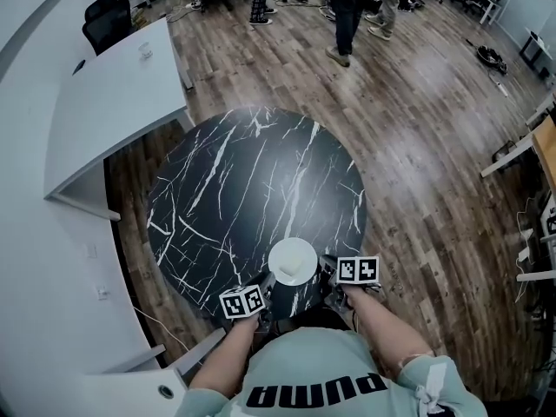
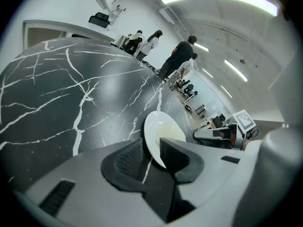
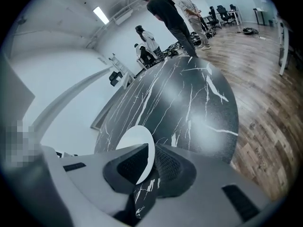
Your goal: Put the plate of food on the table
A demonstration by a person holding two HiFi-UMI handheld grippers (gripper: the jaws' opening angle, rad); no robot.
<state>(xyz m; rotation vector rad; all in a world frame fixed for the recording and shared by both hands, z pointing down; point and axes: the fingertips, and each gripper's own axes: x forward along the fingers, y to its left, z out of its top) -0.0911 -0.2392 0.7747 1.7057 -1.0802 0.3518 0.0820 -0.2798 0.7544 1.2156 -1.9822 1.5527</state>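
Left gripper [image 2: 150, 151]: jaws stand apart with the plate [image 2: 158, 126] rim passing between them. A dark gap shows beside the left-hand pad [image 2: 128, 160], so there is no clamp. Right gripper [image 3: 150, 161]: jaws closed on the opposite rim, ribbed black pads pressed to either face of it.

Plate: round, white, smooth, glossy and shallow. It sits at the near edge of the table [image 1: 252, 181], directly in front of the person and between the two grippers. Whether its base rests fully on the top cannot be settled from any view. Food [image 2: 171, 132]: a pale cream patch in the well, without clear shape; type not determinable.

Table: round top in a black stone-look finish with white veining, lightly reflective. Floor [image 1: 417, 129]: wood-effect planks in mixed browns. Desk [image 1: 113, 85]: white, curved and matte, to the left of the table.

Gripper bodies: grey moulded plastic. Each carries a white cube [image 1: 357, 270] with black square markers.

Obstructions: in the head view the cubes and hands cover the jaws, and the person's chest hides the near table edge. The gripper bodies mask the lower half of each gripper view. People [image 1: 347, 7] at the far end are cut off by the top of the head view, where only legs show.
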